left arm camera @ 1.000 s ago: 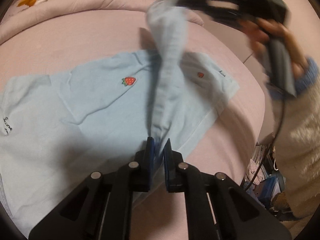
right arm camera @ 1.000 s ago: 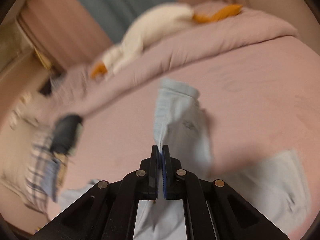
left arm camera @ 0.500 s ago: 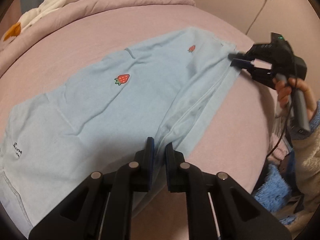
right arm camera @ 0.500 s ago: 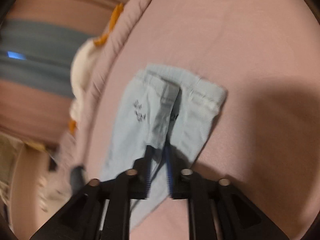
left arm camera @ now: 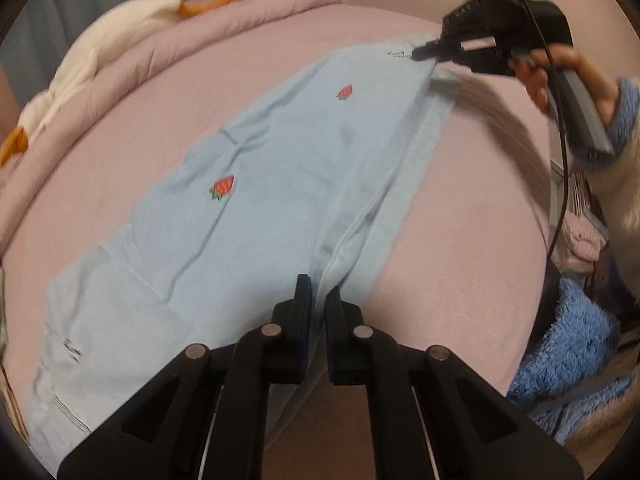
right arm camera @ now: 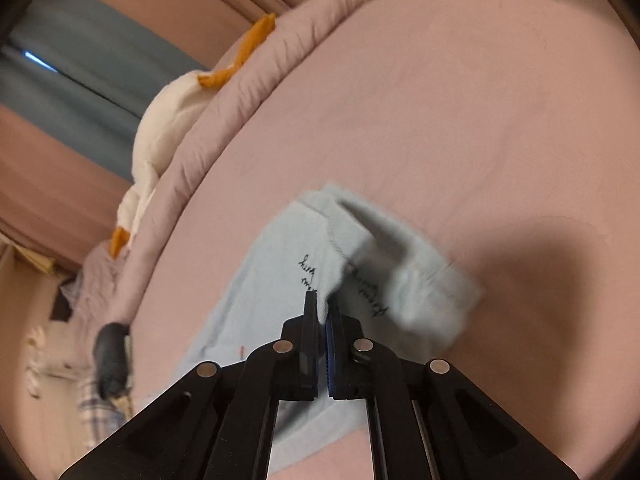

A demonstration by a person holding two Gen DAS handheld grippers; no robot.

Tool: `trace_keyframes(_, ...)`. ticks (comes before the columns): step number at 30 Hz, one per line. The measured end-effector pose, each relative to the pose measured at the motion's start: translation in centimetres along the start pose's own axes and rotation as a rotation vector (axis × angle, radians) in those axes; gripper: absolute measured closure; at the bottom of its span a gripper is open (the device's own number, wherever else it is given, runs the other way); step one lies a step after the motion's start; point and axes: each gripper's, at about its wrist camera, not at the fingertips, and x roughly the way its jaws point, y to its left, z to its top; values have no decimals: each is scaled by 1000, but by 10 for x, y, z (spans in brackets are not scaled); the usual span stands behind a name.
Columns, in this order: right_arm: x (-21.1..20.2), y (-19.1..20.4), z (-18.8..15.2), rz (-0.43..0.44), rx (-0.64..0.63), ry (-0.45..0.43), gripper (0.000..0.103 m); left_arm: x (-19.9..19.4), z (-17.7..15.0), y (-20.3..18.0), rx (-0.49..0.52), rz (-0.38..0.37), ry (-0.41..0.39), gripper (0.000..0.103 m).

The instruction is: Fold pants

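Light-blue pants [left arm camera: 248,200] lie spread on the pink bed [left arm camera: 472,208]. The left gripper [left arm camera: 316,300] pinches their near edge, the right gripper [right arm camera: 322,312] a far hem. Only the left view shows strawberry patches [left arm camera: 223,186] and the hand [left arm camera: 560,68]; only the right shows both hems' lettering.

- The right gripper [right arm camera: 322,312] pinches a fold of light blue pants [right arm camera: 280,280] lying on a pink bed [right arm camera: 440,120].
- A white plush goose [right arm camera: 160,140] rests along the bed's far edge.
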Motion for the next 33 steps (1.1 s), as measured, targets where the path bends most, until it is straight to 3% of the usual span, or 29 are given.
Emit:
trace_keyframes(3,-4,0,0,-100,-47,4,99,2,0,-6,67,20,-5,98)
trace_keyframes(7,19,-29,-3,-145,-2,71,99,16,-6,-9,98,41,22,95)
trace_keyframes(10,18,-43,-2,-96,41,57,98,12,-7,-6,82,52,11,93)
trace_keyframes(14,-13,-30,0,-202,-48,-32,77,-10,-8,7,-29,-10,-18,84)
trace_keyframes(16,-25,-13,-2,-281,-113,-97,60,-30,-14,17,-124,-53,-71,69)
trace_keyframes(18,-31,5,-12,-284,-200,-120,60,-47,-21,33,-214,-54,-123,55)
trace_keyframes(21,-15,48,-40,-141,-379,-9,60,-58,-36,68,-364,1,-149,57)
trace_keyframes(25,19,118,-98,75,-637,163,79,-60,-65,115,-569,67,-117,58)
trace_keyframes(26,28,131,-111,103,-686,197,79,-62,-72,120,-593,82,-113,58)
trace_keyframes(29,49,154,-142,108,-830,300,80,-71,-98,138,-652,133,-94,58)
trace_keyframes(31,65,157,-158,45,-926,403,80,-78,-120,145,-687,178,-72,58)
trace_keyframes(33,66,145,-166,0,-974,447,85,-82,-143,159,-736,217,-59,58)
